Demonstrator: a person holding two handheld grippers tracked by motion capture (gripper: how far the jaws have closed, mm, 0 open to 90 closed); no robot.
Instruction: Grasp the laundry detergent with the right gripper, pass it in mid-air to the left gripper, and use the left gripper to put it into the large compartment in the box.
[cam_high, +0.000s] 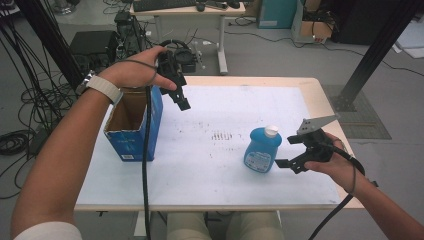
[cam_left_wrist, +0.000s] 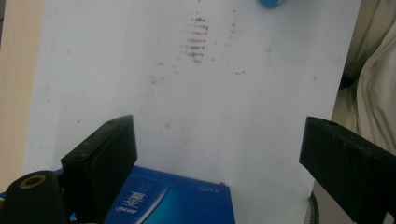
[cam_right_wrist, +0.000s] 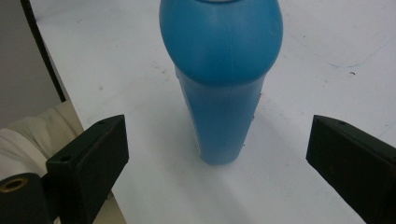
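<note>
Right tongs (cam_high: 291, 151) held low over the table (cam_high: 210, 170), just beside the blue bottle (cam_high: 260, 149), jaws wide apart and clamped on nothing. Blue bottle upright on the white table top, right of centre, white cap (cam_high: 271, 131) on top; in the right gripper view, bottle (cam_right_wrist: 223, 84) seen between the two black jaws but farther out, touching neither. Left tongs (cam_high: 181, 96) held up in the air above the right edge of the open blue cardboard box (cam_high: 131, 131), jaws likewise spread apart, nothing between them. Box standing at the left side of the table, well apart from the bottle. Brown smudges (cam_high: 221, 135) on the table top between box and bottle.
</note>
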